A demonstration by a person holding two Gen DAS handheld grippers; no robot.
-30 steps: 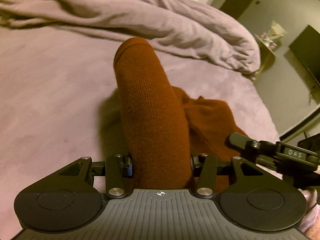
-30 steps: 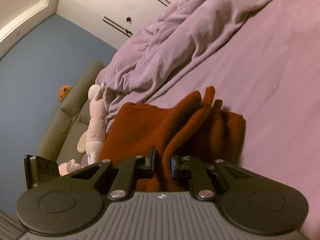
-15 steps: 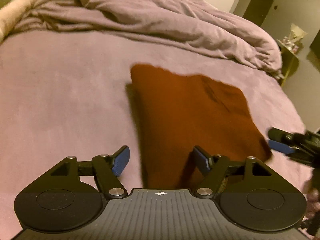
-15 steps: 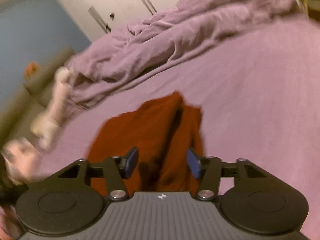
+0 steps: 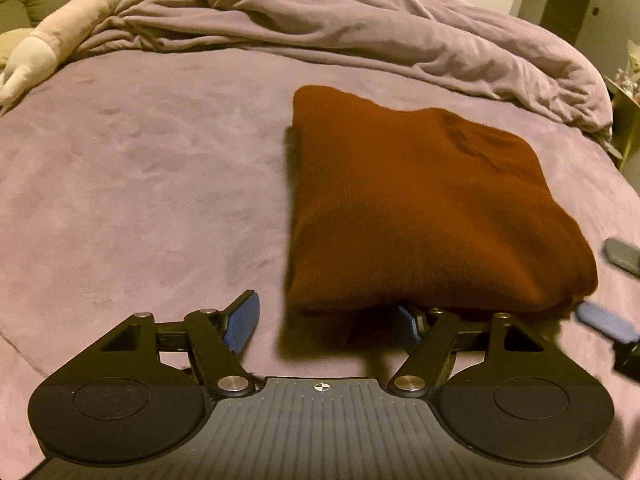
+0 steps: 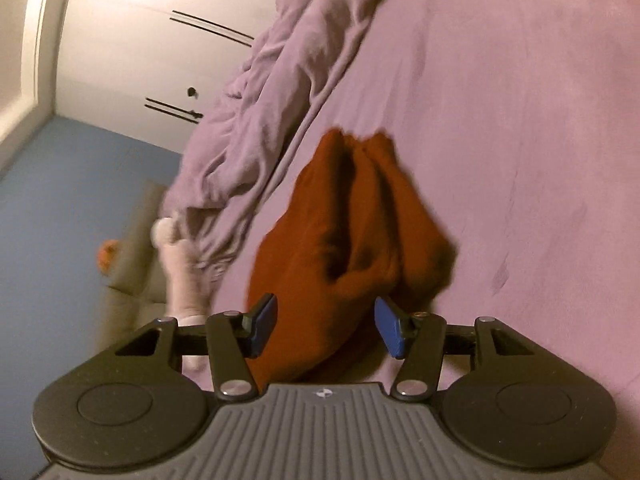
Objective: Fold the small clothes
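Note:
A rust-brown knitted garment (image 5: 420, 204) lies folded in a thick block on the purple bed (image 5: 140, 184). My left gripper (image 5: 328, 320) is open just in front of its near edge, the right finger partly under the fabric. My right gripper (image 6: 326, 326) is open at the garment's (image 6: 352, 224) end, where the stacked folds show edge-on. Its blue pads (image 5: 606, 322) also show at the right edge of the left wrist view.
A crumpled purple duvet (image 5: 360, 20) is heaped along the far side of the bed. A pale plush toy (image 5: 60, 36) lies at the far left. White wardrobe doors (image 6: 132, 48) and a blue wall (image 6: 52, 216) stand beyond. A nightstand (image 5: 628, 92) is at the right.
Both grippers opened and let go of the garment. It dropped from being held up to lying folded flat on the bed. Both grippers drew back a little.

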